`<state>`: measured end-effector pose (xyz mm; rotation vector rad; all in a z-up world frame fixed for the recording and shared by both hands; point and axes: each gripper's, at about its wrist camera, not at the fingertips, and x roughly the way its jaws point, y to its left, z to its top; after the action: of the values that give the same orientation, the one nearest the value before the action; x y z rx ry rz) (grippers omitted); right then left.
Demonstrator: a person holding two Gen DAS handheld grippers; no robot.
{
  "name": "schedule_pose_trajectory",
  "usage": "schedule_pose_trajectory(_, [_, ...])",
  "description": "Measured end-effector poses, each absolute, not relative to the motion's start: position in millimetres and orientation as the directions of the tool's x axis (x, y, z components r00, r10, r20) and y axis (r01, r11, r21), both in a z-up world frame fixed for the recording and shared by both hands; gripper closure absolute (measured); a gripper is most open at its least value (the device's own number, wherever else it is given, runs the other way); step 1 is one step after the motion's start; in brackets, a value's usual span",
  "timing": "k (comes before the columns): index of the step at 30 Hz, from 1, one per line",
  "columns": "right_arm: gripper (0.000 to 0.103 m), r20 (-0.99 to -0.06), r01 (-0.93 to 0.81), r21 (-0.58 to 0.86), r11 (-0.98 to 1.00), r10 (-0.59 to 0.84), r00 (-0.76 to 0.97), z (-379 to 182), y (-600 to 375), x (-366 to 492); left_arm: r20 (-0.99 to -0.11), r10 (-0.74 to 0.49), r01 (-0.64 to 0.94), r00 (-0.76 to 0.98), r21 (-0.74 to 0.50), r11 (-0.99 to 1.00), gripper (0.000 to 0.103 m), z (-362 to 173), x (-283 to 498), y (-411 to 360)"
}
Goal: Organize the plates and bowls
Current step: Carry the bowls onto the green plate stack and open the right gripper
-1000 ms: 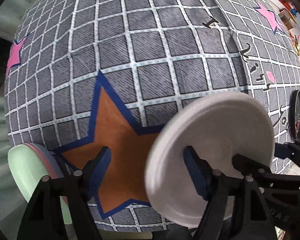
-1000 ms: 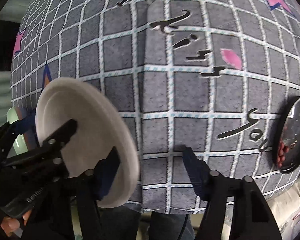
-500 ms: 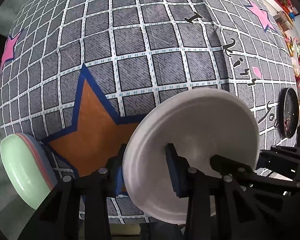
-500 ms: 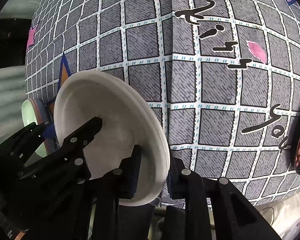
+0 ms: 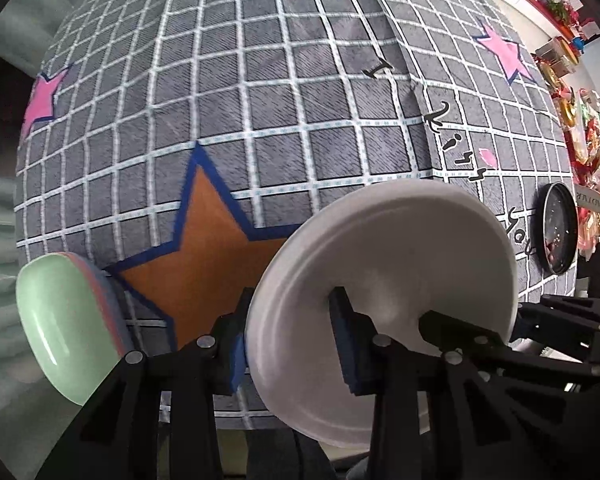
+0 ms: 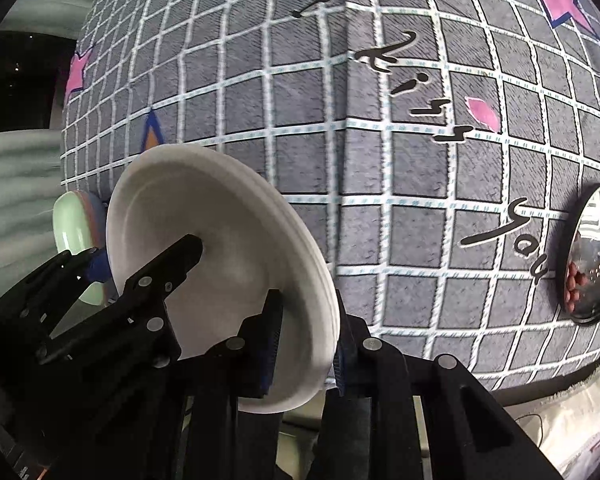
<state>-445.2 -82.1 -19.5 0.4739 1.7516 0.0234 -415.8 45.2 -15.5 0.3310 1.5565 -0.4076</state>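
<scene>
Both jaws clamped on white plate (image 5: 400,264)

white plates (image 5: 384,280): 1
green plates (image 5: 60,328): 1
black pans (image 6: 592,256): 1
tools (image 5: 288,344): 2

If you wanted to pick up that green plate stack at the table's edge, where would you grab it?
By the rim. The green plate stack overhangs the table edge, so one finger could probably slide under that exposed rim, the other on top, coming from the near side.
</scene>
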Motion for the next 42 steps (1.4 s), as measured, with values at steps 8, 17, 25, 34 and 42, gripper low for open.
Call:
schedule_pose_trajectory(8, [0.078, -0.948, 0.331, 0.252, 0.910, 0.301, -0.107, -7, -25, -439, -0.998, -0.068, 0.486, 0.000, -0.059, 0.872, 0.064, 8, -406, 92])
schedule_pose_trajectory(17, [0.078, -0.953, 0.269, 0.258, 0.928, 0.290, -0.085, 10, 61, -408, -0.996, -0.075, 0.405, 0.049, -0.049, 0.913, 0.064, 24, -370, 197])
schedule_pose_trajectory(25, [0.078, -0.952, 0.124, 0.274, 0.954, 0.288, -0.107, 11, 132, -381, -0.997, -0.049, 0.282, 0.059, -0.030, 0.959, 0.064, 25, -360, 268])
schedule_pose_trajectory(34, [0.078, -0.952, 0.069, 0.263, 0.962, 0.271, -0.145, -21, 178, -362, -0.999, -0.012, 0.241, 0.034, -0.003, 0.971, 0.066, 2, -352, 298])
schedule_pose_trajectory(42, [0.048, -0.972, 0.022, 0.162, 0.986, 0.164, -0.170, -40, 187, -360, -0.996, 0.043, 0.274, 0.078, 0.063, 0.960, 0.036, -2, -351, 303])
